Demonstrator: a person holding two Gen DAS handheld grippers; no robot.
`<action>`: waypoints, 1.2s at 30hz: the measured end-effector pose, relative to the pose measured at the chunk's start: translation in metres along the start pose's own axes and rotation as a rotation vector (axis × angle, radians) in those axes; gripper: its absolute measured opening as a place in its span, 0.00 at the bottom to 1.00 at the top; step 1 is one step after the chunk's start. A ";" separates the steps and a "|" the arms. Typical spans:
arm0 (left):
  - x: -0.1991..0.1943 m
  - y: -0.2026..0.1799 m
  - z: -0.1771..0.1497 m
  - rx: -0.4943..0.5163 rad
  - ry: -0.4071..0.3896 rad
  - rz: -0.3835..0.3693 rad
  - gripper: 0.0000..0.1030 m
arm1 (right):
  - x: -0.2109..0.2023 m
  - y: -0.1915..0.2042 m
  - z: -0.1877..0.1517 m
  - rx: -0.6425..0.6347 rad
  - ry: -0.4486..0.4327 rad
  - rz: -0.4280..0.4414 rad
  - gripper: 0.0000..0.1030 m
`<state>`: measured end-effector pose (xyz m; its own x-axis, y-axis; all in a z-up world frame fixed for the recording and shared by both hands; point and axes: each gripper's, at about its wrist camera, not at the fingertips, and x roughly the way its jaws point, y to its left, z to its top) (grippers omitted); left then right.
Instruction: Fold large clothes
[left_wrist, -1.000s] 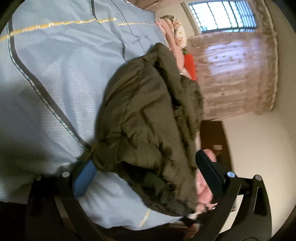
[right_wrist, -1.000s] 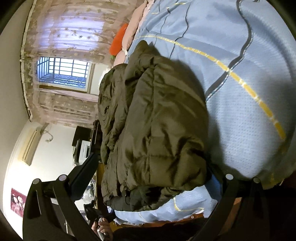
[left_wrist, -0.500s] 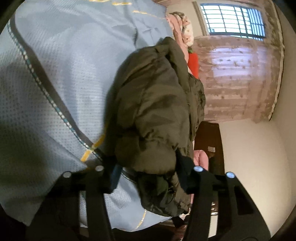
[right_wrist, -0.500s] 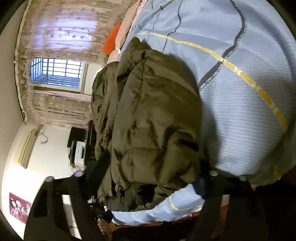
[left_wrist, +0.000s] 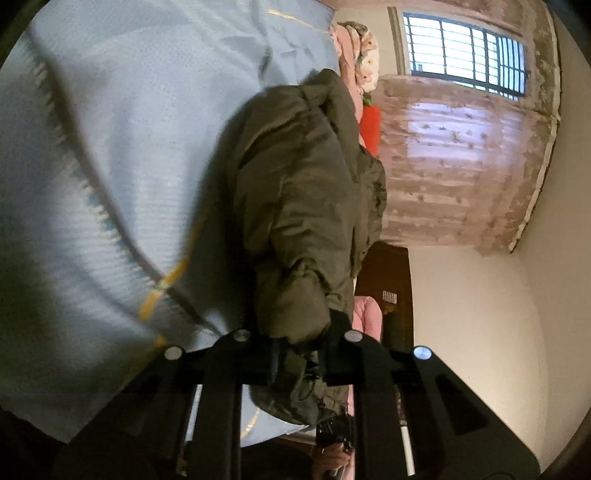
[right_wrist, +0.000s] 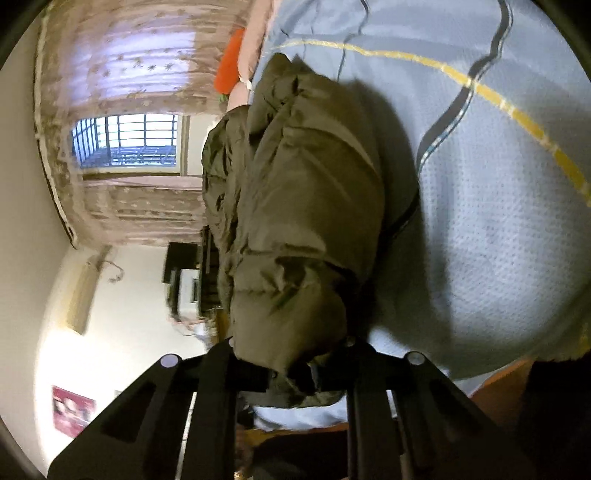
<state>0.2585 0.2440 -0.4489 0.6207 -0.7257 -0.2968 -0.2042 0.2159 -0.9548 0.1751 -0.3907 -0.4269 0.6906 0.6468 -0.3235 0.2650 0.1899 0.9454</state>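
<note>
Left wrist view first: the pale blue bedspread (left_wrist: 110, 166) fills the left half of the frame, and down the middle lies the olive padded jacket (left_wrist: 303, 192), bunched into a long roll on the bed. At the lower centre the left gripper (left_wrist: 295, 363) has just been closing — its fingers now stand narrow and pinch a puffy fold at the jacket's near end. To the right, well apart from the action, a barred window (left_wrist: 465, 55) and pink curtain (left_wrist: 461, 177) fill the upper right.

Over to the right wrist view: the curtain and window sit at the left this time, the jacket (right_wrist: 306, 206) runs down the centre, the bedspread (right_wrist: 498, 229) spreads across the right. The right gripper (right_wrist: 291, 369) has been closing too, its fingers drawn in tight on another fold of that near end, padding bulging over them.

Two grips on one edge — that looks like the way to lift a bulky garment evenly, so it can be carried over or spread out for a fold. I'd judge the fold proper not yet made.
</note>
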 end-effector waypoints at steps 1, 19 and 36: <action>0.000 -0.004 0.001 -0.006 0.006 -0.010 0.15 | 0.000 0.004 0.002 0.008 0.008 0.014 0.15; 0.141 -0.154 0.190 -0.131 -0.025 -0.100 0.17 | 0.120 0.162 0.213 0.043 -0.037 0.170 0.13; 0.188 -0.153 0.277 -0.061 -0.108 -0.026 0.98 | 0.176 0.181 0.278 -0.065 -0.151 0.014 0.99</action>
<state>0.6162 0.2550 -0.3627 0.7039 -0.6551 -0.2746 -0.2301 0.1555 -0.9607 0.5314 -0.4477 -0.3242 0.7886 0.5319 -0.3085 0.2140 0.2328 0.9487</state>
